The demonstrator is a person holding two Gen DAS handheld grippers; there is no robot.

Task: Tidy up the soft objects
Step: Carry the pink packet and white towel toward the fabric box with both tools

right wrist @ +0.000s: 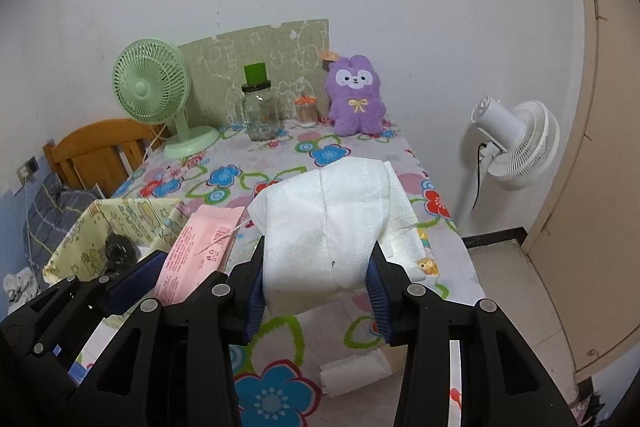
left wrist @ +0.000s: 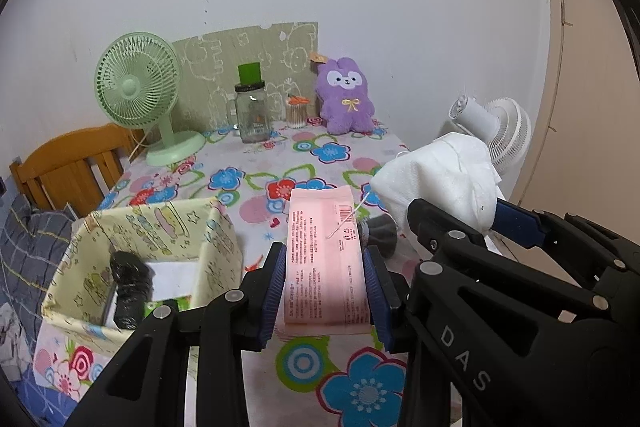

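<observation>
Your left gripper (left wrist: 325,291) is clamped on a flat pink paper packet printed with text and a barcode (left wrist: 324,259), gripped across its narrow width and held clear above the table. Your right gripper (right wrist: 316,293) squeezes a bulky white folded cloth bundle (right wrist: 332,227) by its near end, likewise lifted. Both loads appear bound for the yellow cartoon-print fabric bin (left wrist: 132,227) at the left edge — it already holds a black rolled item (left wrist: 130,287) and sits just beside the packet. The work surface is a table under a flower-print cloth (left wrist: 248,187). At the back stand a green desk fan (left wrist: 138,87), a glass jar with a green lid (left wrist: 252,111) and a purple plush rabbit (left wrist: 346,95) — a soft item not yet stowed. A white floor fan (right wrist: 516,143) stands to the right.
</observation>
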